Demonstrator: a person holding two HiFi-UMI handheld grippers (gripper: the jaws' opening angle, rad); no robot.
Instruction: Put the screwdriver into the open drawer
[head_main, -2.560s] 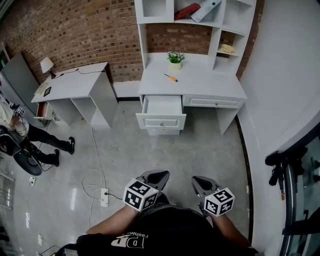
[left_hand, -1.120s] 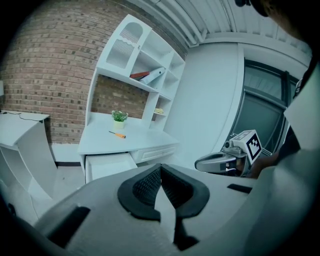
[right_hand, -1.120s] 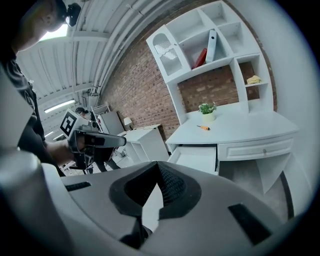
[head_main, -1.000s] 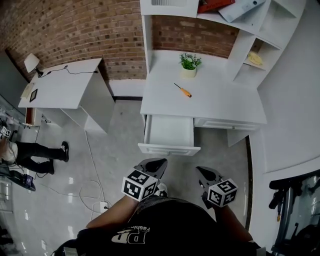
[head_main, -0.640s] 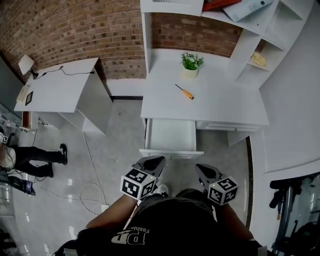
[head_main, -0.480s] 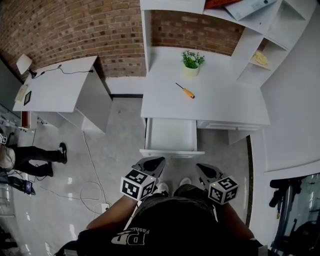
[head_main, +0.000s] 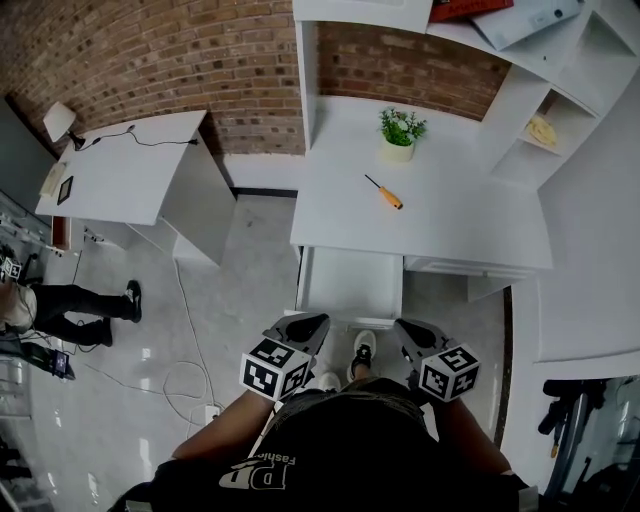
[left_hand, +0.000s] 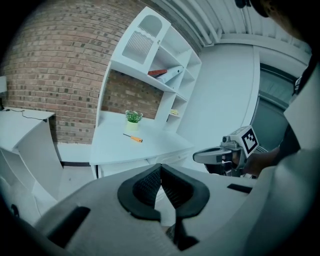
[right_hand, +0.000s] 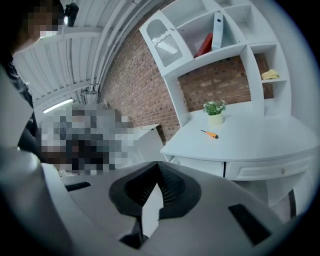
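Seen from above, a person stands facing a white desk (head_main: 450, 230), holding a two-jaw gripper in each hand. The left gripper (head_main: 316, 321) and the right gripper (head_main: 403, 325) sit low in the head view, close to the person's body, each with its jaws pressed together and holding nothing. A screwdriver (head_main: 383, 191) with an orange handle lies on the desktop, well apart from both grippers and near a small potted plant (head_main: 400, 133). Under the desk's front edge the open drawer (head_main: 352, 285) is pulled out toward the person, whose shoe (head_main: 363, 348) shows just in front of it. A second white table (head_main: 120, 170) stands to the left against a brick wall (head_main: 150, 50).
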